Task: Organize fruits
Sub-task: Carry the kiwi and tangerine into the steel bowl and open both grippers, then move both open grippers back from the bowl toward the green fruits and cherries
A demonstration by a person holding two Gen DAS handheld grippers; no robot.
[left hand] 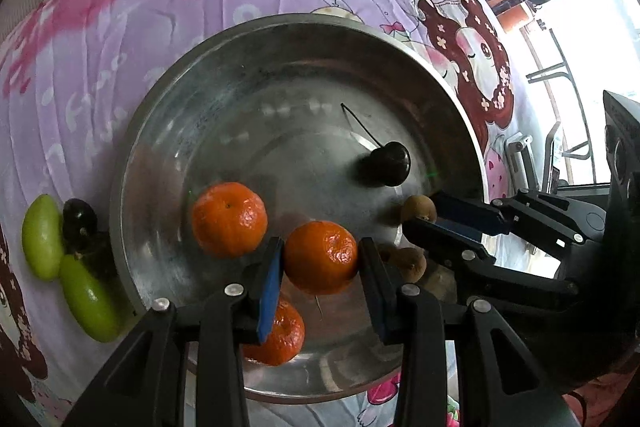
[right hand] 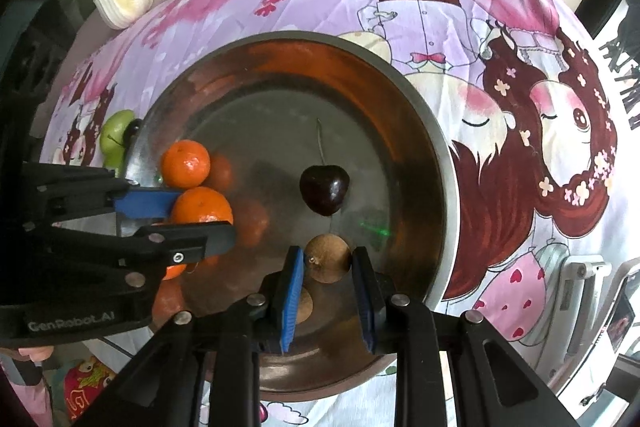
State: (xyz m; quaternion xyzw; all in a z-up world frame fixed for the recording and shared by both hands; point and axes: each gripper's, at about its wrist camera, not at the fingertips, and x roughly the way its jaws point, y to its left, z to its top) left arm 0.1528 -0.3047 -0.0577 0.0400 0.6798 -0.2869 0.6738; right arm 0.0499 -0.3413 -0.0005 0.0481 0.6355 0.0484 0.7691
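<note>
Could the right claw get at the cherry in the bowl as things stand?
Probably not yet: the right claw is shut on a small brown fruit. Otherwise the cherry lies uncovered just beyond it.

left tongs clamped, right tongs clamped

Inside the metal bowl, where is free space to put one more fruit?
The bowl's far half, beyond the cherry, is bare. The near side is crowded: oranges, brown fruits and both claws.

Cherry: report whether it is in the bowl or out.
In. The dark cherry lies on the floor of the metal bowl, stem attached, untouched by either gripper.
</note>
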